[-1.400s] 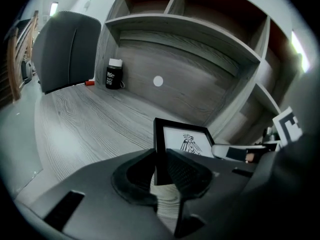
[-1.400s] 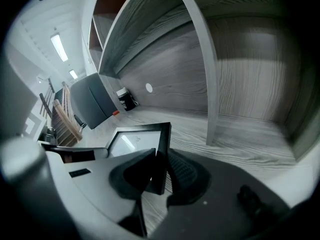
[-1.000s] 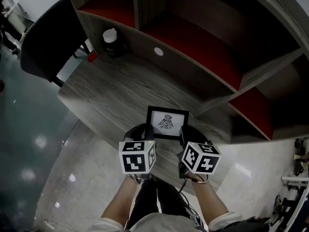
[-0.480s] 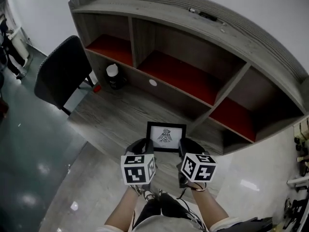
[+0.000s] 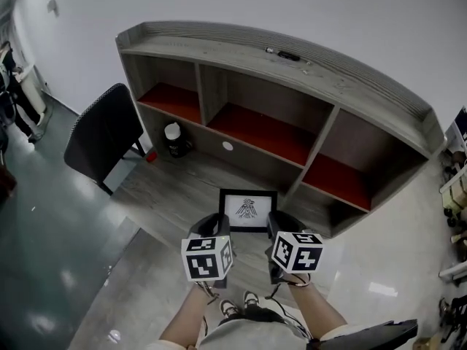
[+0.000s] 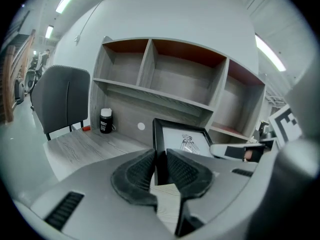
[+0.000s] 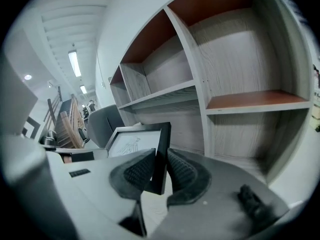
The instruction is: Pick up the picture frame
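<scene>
We log a grey wood-grain desk under a curved shelf unit with red-floored bays, a white wall behind it and a glossy floor to the left. A dark chair and a bottle stand at the desk's far left, with bare wood beyond them. The black frame is upright over the near edge. The left gripper is clamped on its left side and the right gripper on its right.

Wooden shelf unit, black chair, white wall
</scene>
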